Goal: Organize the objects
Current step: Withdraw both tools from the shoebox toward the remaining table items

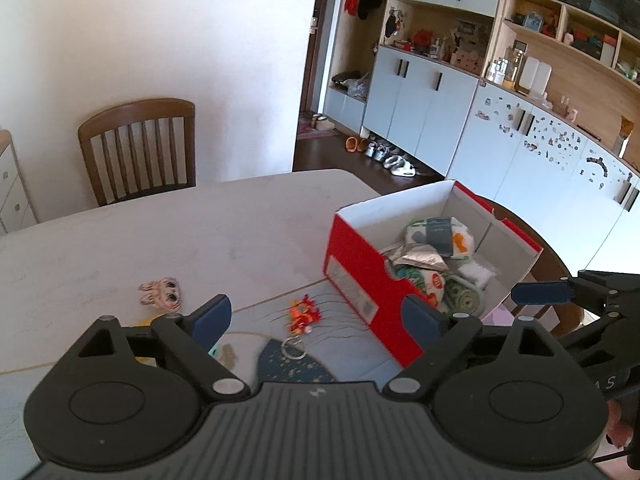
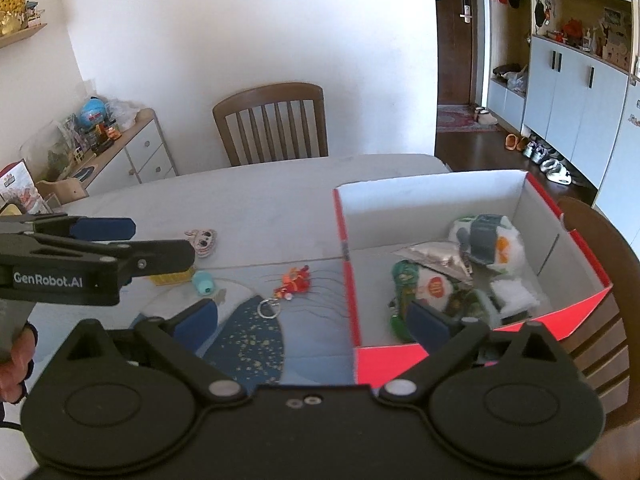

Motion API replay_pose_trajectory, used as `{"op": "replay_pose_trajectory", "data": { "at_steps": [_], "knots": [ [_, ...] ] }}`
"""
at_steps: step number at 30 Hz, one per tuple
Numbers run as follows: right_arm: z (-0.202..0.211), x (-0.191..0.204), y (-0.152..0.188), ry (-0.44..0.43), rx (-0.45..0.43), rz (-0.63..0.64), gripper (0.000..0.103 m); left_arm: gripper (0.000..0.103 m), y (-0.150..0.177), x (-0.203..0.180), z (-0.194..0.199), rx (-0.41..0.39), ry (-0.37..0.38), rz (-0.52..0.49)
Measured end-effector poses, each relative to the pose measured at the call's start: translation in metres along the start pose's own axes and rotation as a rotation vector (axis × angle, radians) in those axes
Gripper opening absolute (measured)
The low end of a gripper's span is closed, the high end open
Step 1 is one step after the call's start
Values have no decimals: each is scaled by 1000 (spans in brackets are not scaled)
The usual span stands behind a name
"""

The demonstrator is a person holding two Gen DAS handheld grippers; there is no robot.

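Just ahead of both wide-open, empty grippers, left point(image 1: 320, 322) and right point(image 2: 314, 320): red keychain point(image 2: 291, 281); red box point(image 2: 540, 204) rightward

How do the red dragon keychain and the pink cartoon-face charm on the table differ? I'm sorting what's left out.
The red dragon keychain has a metal ring and lies on the blue mat; the pink cartoon-face charm shows no ring and lies on the bare grey tabletop. The keychain sits nearer the red shoebox. Both lie outside the box, ungripped.

White wall point(image 2: 248, 32), wooden chair point(image 2: 272, 122), dark floor point(image 2: 476, 148), pale-blue cabinets point(image 1: 424, 108).
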State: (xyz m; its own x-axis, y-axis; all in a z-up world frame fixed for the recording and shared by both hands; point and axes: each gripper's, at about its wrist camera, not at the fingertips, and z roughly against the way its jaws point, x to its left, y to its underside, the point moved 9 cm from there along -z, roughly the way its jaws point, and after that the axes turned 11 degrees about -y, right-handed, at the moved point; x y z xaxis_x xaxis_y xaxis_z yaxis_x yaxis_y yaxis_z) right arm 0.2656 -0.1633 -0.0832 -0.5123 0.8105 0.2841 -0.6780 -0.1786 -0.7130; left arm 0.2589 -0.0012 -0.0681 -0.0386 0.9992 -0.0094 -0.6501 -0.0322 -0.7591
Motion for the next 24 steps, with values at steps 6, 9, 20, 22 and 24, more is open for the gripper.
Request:
{"op": "replay_pose_trajectory", "data": {
  "at_steps": [6,9,20,22,24],
  "knots": [
    [-14,17,7,-4,22,3,100,103,10,29,-2,-12,-18,27],
    [-22,24,10,-6,35,2,100,103,20,47,-5,-13,-43,33],
    [-57,42,19,2,63,-23,100,103,55,121,-30,8,-109,70],
    [-65,44,20,5,70,-30,100,103,59,133,-39,8,-124,76],
    [-75,47,21,9,77,-39,100,103,61,145,-48,16,-135,87]
  ]
}}
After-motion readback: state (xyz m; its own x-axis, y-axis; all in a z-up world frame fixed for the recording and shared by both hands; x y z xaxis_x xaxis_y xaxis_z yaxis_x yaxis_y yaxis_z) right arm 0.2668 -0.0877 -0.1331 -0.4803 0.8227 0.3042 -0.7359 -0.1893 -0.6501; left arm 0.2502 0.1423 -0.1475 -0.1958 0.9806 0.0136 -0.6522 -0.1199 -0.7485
